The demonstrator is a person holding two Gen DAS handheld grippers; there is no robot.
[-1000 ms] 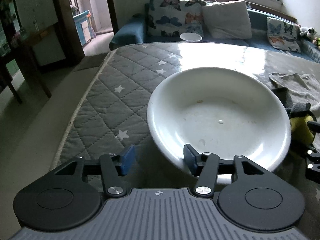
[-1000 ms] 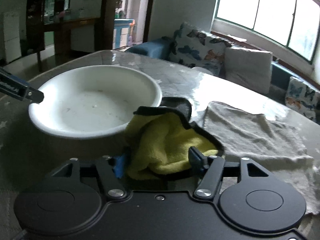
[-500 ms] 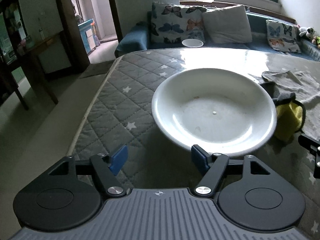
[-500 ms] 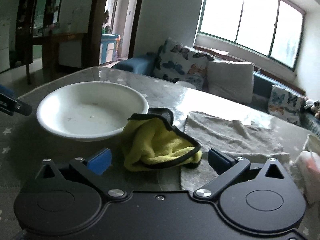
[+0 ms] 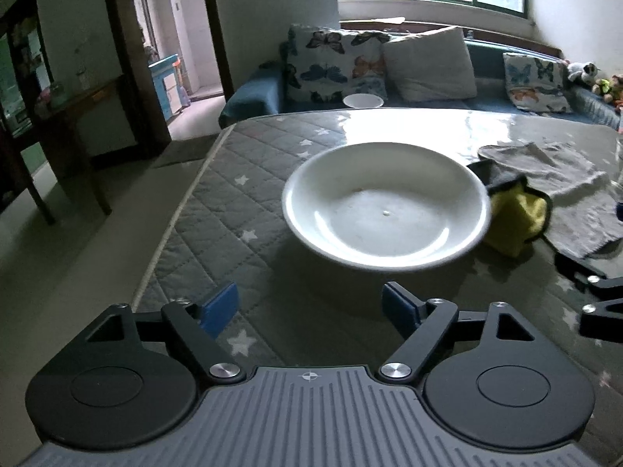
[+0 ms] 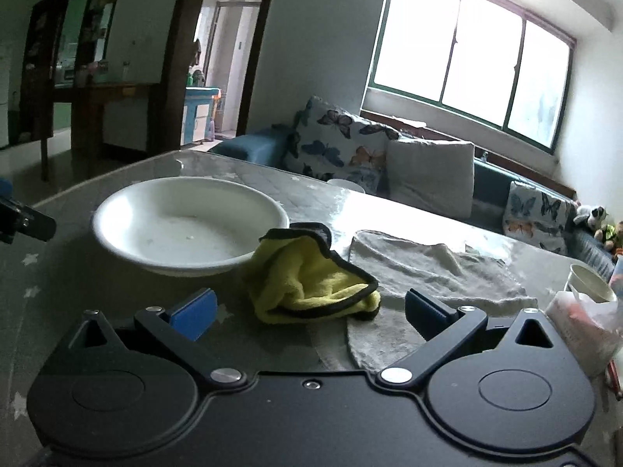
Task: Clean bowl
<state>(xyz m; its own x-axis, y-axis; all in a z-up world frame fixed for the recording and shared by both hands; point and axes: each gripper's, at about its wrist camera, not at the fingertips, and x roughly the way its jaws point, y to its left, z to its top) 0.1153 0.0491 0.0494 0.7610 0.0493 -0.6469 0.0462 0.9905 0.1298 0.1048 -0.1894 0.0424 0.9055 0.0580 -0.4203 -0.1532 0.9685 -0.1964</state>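
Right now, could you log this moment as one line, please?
left open, empty | right open, empty | cloth beside bowl | both on table

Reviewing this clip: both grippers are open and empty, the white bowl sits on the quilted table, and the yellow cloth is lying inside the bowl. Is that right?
Not quite. The yellow cloth is not inside the white bowl; it lies crumpled on the table beside the bowl's rim, as the right wrist view shows. The rest stands: the left gripper and right gripper are both open and empty.

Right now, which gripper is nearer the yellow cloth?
Right. The right gripper sits open just before the yellow cloth; the left gripper, also open, faces the bowl, the cloth off beside it.
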